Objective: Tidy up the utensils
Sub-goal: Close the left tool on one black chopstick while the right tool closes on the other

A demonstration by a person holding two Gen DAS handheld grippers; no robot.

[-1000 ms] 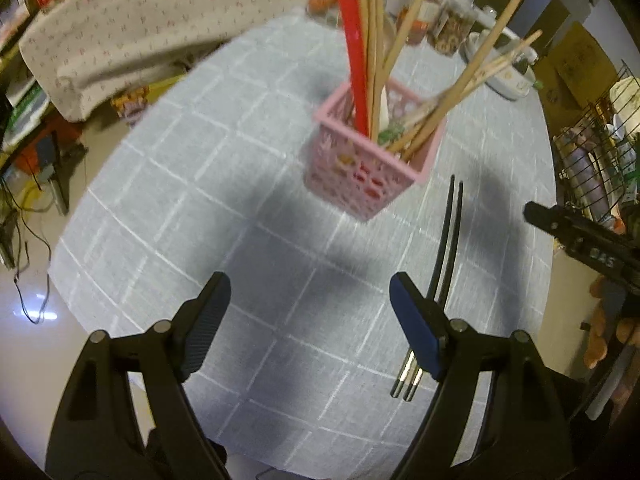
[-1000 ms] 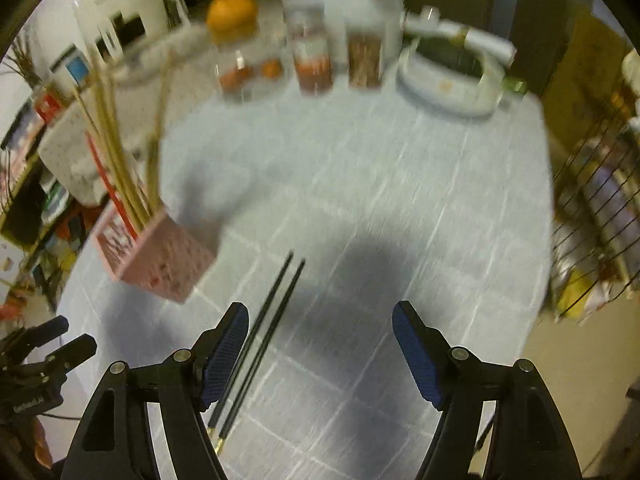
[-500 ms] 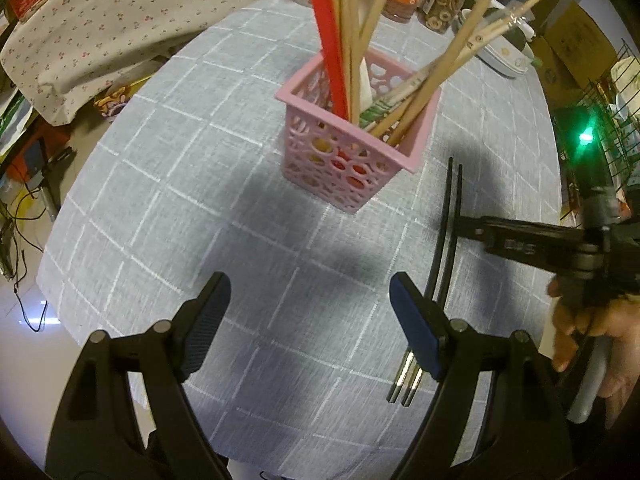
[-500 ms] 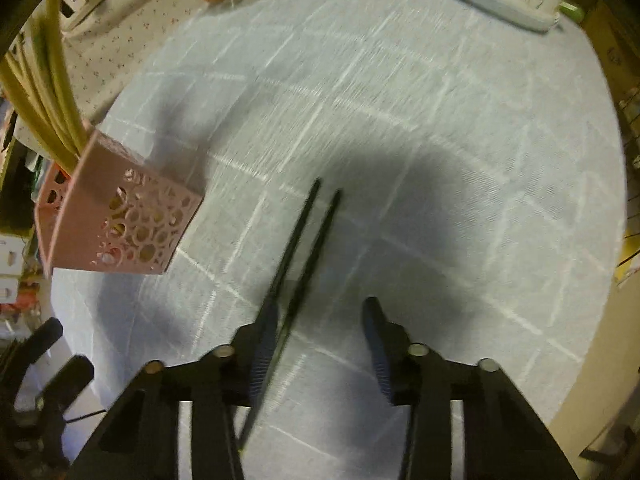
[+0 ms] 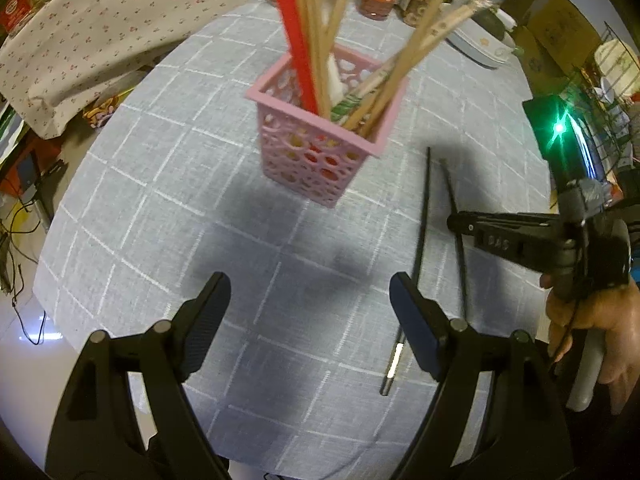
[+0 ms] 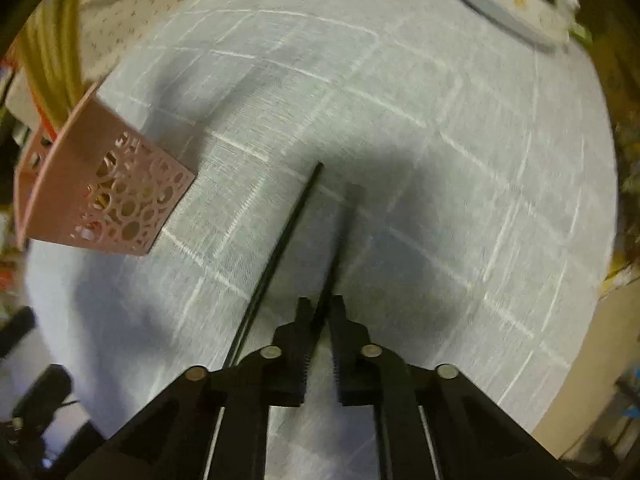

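Altogether two black chopsticks (image 6: 280, 252), one pink basket (image 5: 320, 156), two claws (image 5: 308, 308)

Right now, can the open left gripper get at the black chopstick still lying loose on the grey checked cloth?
Probably yes. The loose black chopstick lies flat beside the left gripper, whose jaws are wide open with nothing between. The right gripper, shut on the other black chopstick, sits close alongside and could crowd it.

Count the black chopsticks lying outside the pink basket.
2. One black chopstick lies free on the tablecloth; the other chopstick is pinched by the right gripper beside it.
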